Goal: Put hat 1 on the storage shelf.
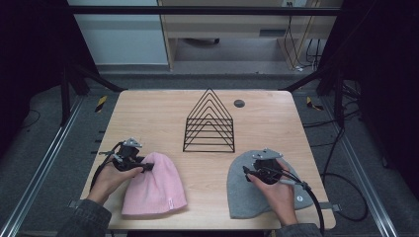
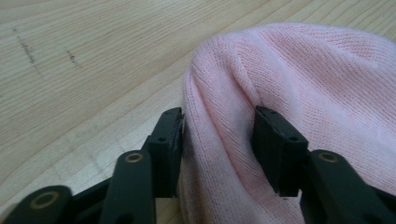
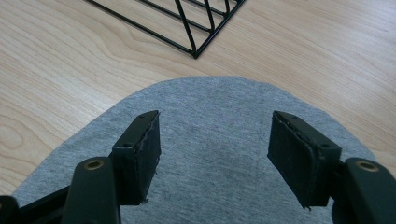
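Left gripper [image 2: 217, 140] pinching a fold of the pink beanie [image 2: 299, 93]; right gripper [image 3: 215, 154] wide open, empty, over the grey beanie [image 3: 219, 121].
Both hats lie flat at the table's [image 1: 163, 111] near edge: soft, light, limp knit (bunches between pads), so grip at a gathered fold.

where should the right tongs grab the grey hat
Probably at its rounded crown edge, coming from above: the grey hat lies flat on the table, so only an edge or a pinched fold gives a bite. The right tongs hang open over it.
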